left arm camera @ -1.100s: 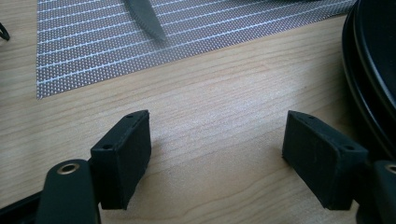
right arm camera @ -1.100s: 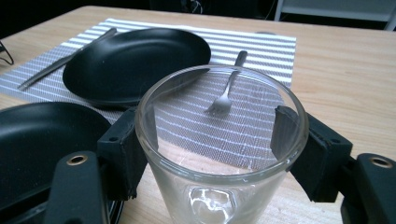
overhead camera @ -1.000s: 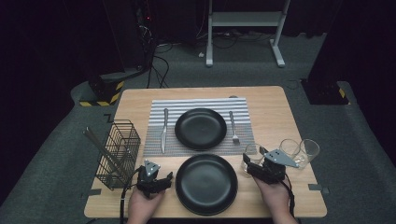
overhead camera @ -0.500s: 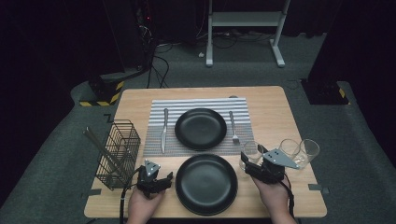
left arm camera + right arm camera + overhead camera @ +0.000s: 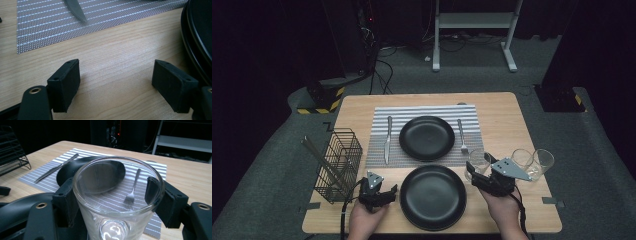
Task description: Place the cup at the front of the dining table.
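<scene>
Glass [image 5: 117, 197] sits upright between the 2 pads of my right gripper [image 5: 117, 200], one pad at each side of its wall; I cannot tell whether they press it yet. In the high view this glass [image 5: 478, 161] stands on the table [image 5: 507, 115] just right of the near black plate [image 5: 432, 197], with 2 more glasses [image 5: 537, 162] further right. My left gripper [image 5: 116, 83] rests low over bare wood, jaws spread wide, beside that plate's rim [image 5: 197, 37].
</scene>
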The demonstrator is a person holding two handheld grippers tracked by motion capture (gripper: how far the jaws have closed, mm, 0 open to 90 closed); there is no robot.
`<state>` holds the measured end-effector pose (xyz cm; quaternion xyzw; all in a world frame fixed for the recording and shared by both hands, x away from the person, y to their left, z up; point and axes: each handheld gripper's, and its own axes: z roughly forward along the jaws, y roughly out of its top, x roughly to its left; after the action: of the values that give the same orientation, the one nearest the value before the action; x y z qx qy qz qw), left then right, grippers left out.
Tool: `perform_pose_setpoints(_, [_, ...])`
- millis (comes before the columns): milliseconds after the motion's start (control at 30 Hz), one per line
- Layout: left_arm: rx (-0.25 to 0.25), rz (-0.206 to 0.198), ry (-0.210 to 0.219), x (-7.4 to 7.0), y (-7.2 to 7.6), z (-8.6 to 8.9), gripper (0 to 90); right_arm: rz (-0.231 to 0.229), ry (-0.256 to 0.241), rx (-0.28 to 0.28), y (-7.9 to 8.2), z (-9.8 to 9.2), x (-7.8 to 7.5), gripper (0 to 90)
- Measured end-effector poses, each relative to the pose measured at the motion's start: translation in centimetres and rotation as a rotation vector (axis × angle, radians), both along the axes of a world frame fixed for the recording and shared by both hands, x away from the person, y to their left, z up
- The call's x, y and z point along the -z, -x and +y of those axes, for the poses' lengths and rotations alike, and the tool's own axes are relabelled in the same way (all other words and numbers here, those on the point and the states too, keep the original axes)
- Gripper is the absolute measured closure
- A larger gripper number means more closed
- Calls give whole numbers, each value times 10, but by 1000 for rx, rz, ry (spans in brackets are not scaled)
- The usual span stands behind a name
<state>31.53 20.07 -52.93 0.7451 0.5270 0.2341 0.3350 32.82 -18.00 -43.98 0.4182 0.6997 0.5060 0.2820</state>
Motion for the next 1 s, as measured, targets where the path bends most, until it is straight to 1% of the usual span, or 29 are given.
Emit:
perform_pose_setpoints(100, [0, 0, -2, 0, 0, 0, 223, -8, 0, -12, 0, 4, -3, 284])
perform_pose_setpoints(200, [1, 0, -1, 0, 0, 0, 222, -5, 3, -17, 0, 8, -4, 285])
perform_pose_setpoints(267, [13, 2, 18, 0, 0, 1, 206, -1, 6, -17, 0, 11, -4, 285])
perform_pose_setpoints(333, [17, 4, 26, 0, 1, 3, 205, 1, 11, -21, -1, 13, -4, 285])
perform_pose_setpoints(467, [22, 5, 8, 0, 0, 0, 199, 9, 29, -16, -4, 20, -5, 285])
perform_pose_setpoints(567, [34, 9, 1, 0, 0, 0, 174, 18, 18, -6, -6, 23, -7, 285])
perform_pose_setpoints(633, [45, 13, -4, 0, 0, -1, 146, 20, 22, -3, -7, 26, -8, 285])
perform_pose_setpoints(700, [48, 14, -8, 0, -1, -1, 142, 17, 26, -2, -8, 28, -9, 285])
perform_pose_setpoints(833, [51, 17, -10, 0, -1, -1, 134, 11, 13, -2, -9, 32, -14, 285])
perform_pose_setpoints(1000, [49, 17, 8, 0, -1, 0, 134, -3, 3, -14, -9, 37, -18, 285])
